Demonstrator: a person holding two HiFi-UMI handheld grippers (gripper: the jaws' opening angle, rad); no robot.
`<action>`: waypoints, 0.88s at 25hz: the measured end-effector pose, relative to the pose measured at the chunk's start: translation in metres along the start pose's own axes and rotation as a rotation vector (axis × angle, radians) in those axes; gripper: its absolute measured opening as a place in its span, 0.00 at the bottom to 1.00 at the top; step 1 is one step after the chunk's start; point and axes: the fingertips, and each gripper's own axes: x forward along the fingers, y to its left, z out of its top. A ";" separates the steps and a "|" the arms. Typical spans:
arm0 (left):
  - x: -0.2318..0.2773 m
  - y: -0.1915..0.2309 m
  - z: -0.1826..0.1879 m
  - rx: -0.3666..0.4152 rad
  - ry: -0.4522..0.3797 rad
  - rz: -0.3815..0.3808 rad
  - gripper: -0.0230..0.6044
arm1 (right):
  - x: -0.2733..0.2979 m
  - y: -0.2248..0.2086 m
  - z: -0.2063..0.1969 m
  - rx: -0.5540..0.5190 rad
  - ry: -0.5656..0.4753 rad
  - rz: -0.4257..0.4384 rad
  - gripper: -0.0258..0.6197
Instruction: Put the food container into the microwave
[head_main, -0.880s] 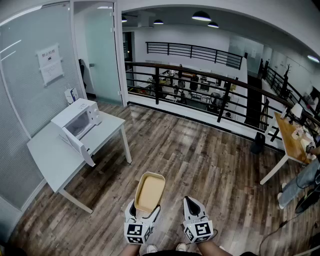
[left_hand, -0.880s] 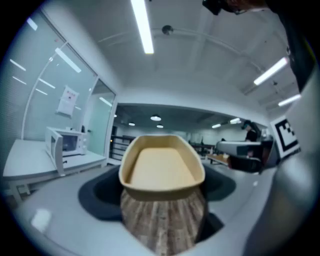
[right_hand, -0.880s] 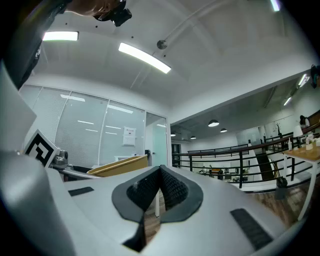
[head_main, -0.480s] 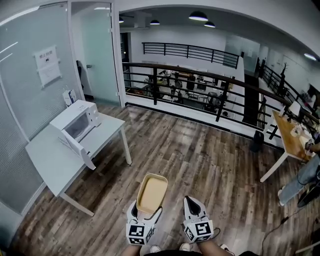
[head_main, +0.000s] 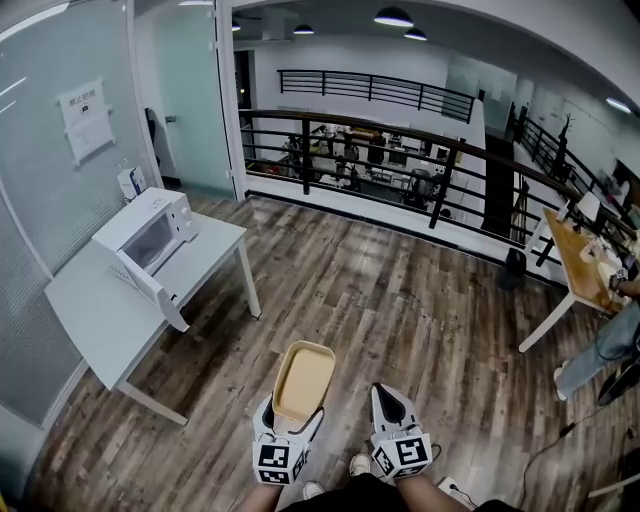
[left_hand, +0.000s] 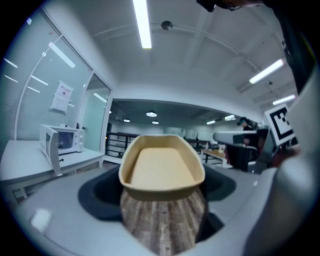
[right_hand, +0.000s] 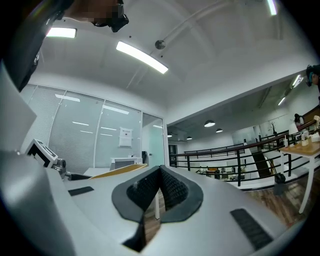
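A tan, empty food container (head_main: 303, 381) (left_hand: 161, 167) is held out over the wooden floor by my left gripper (head_main: 289, 423), whose jaws are shut on its near end. The white microwave (head_main: 148, 239) (left_hand: 61, 141) stands on a white table (head_main: 100, 320) far off at the left, its door swung open toward the table's front. My right gripper (head_main: 390, 408) (right_hand: 159, 187) hangs beside the left one, shut, its ribbed pads (right_hand: 172, 189) meeting at the tips with nothing between them. The container's edge (right_hand: 117, 171) shows at the left of the right gripper view.
A glass partition with a posted paper (head_main: 84, 120) runs behind the table, next to a glass door (head_main: 180, 95). A black railing (head_main: 400, 170) crosses ahead. A wooden desk (head_main: 580, 265) and a person (head_main: 600, 350) are at the right. Wooden floor (head_main: 380, 290) lies between me and the table.
The view has shifted a little forward and left: the table and microwave sit slightly lower-left in frame. Both grippers keep their pose, the container still held.
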 end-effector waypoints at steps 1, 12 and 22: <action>0.003 0.001 -0.001 -0.004 0.004 0.002 0.77 | 0.004 -0.001 -0.001 0.002 0.002 0.006 0.04; 0.080 0.026 0.013 0.000 0.001 0.067 0.77 | 0.087 -0.042 -0.001 -0.002 -0.028 0.099 0.04; 0.162 0.051 0.035 -0.011 -0.011 0.162 0.77 | 0.162 -0.105 0.003 -0.004 -0.039 0.168 0.04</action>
